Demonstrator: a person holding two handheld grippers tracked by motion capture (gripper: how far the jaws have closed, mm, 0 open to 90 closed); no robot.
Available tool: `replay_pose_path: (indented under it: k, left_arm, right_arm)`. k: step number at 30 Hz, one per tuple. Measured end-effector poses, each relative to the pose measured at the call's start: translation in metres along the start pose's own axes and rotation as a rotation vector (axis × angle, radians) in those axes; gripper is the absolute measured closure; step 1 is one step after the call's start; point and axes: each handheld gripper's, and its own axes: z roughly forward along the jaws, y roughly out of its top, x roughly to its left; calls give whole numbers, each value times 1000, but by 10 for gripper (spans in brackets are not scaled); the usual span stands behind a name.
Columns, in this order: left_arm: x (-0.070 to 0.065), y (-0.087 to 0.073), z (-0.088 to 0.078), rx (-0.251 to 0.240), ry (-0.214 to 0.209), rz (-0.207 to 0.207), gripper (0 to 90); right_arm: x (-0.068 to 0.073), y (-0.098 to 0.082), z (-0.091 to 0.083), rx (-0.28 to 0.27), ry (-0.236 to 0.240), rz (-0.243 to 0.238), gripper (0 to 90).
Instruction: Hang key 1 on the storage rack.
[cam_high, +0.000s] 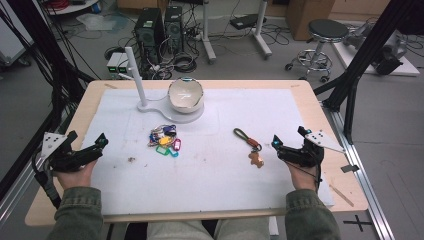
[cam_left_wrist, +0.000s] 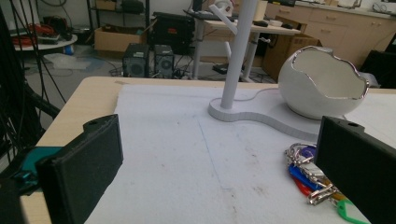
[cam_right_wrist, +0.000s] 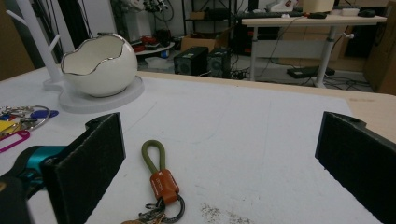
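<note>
Resting at the lower corners, the left gripper (cam_high: 102, 141) and right gripper (cam_high: 275, 142) gape wide and empty; the key strap (cam_high: 248, 140), right of centre, could skid away from a hasty pinch

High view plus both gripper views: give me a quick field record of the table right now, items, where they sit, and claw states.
surface: white mat on a wooden table
bowl: egg-shaped white bowl, on the white stand base, far centre
stand: white post left of the bowl
key bunch: coloured tags, centre-left on the mat
keychain: green loop, orange strap, centre-right, lying flat
left claw: open, holding nothing, at the left mat edge
right claw: open, holding nothing, beside the keychain
</note>
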Motion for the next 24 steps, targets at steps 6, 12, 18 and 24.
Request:
replay_pose_path:
  k: [6,12,18,24]
  left_arm:
    - [3,-2,3,28,-7,-26,17]
    - [3,-3,4,31,-5,-26,17]
    - [2,-3,4,35,-11,-21,17]
    - [1,-4,5,42,-18,-17,17]
  right_arm:
    - [1,0,1,7,9,2,6]
    - [2,0,0,9,15,7,6]
    - [2,0,0,13,21,3,6]
    - [4,0,2,28,25,9,6]
